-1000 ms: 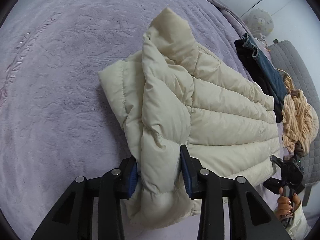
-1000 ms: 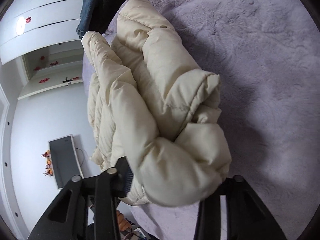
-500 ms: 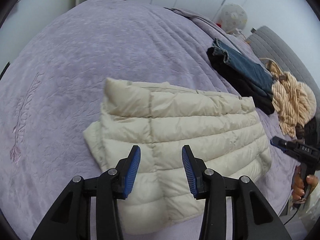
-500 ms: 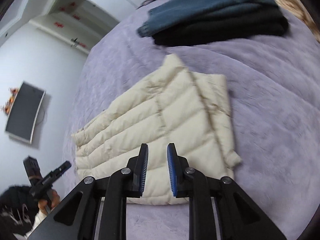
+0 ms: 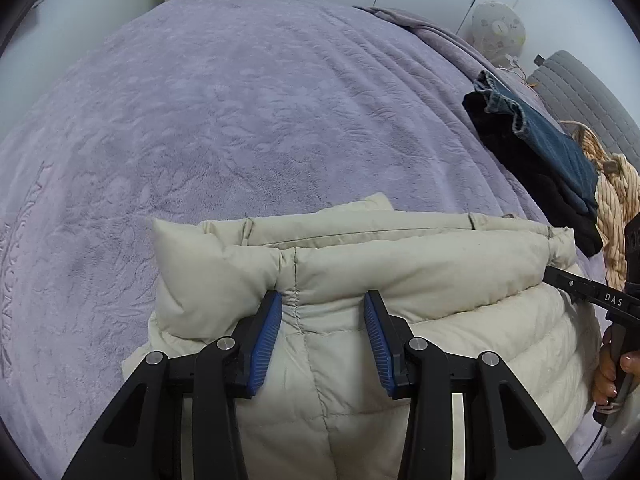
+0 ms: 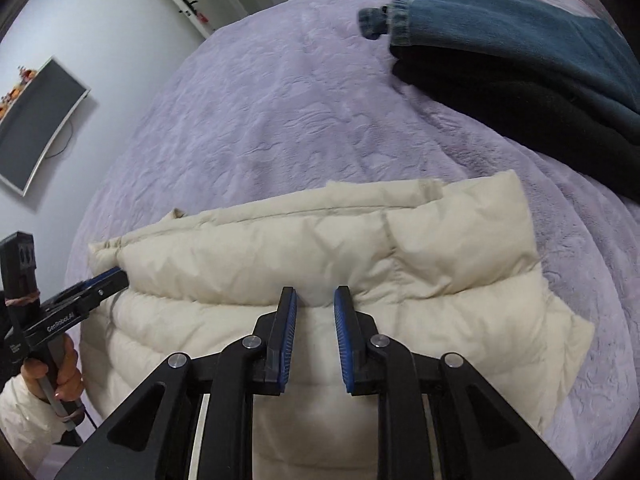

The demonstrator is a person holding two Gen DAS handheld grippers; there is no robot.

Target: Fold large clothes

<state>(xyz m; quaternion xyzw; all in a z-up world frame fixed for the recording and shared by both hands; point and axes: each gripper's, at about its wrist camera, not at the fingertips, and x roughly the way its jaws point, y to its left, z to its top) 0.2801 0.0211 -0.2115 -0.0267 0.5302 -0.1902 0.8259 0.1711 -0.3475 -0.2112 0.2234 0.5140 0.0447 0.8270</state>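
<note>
- Since a second ago the jacket (image 5: 400,280) has gone from hanging bunched in both grippers to lying folded on the bed (image 5: 240,120), and both grippers are off it.
- Left gripper (image 5: 322,336) hovers over it, jaws apart, nothing between them.
- Right gripper (image 6: 316,336) has just been closing; its jaws stand narrow, not touching, empty.
- Jacket looks folded into a thick rectangle at lower centre; only tidying or stacking seems left.
- Bare bed lies above and left; the jeans (image 6: 520,32) pile sits upper right, apart.
</note>
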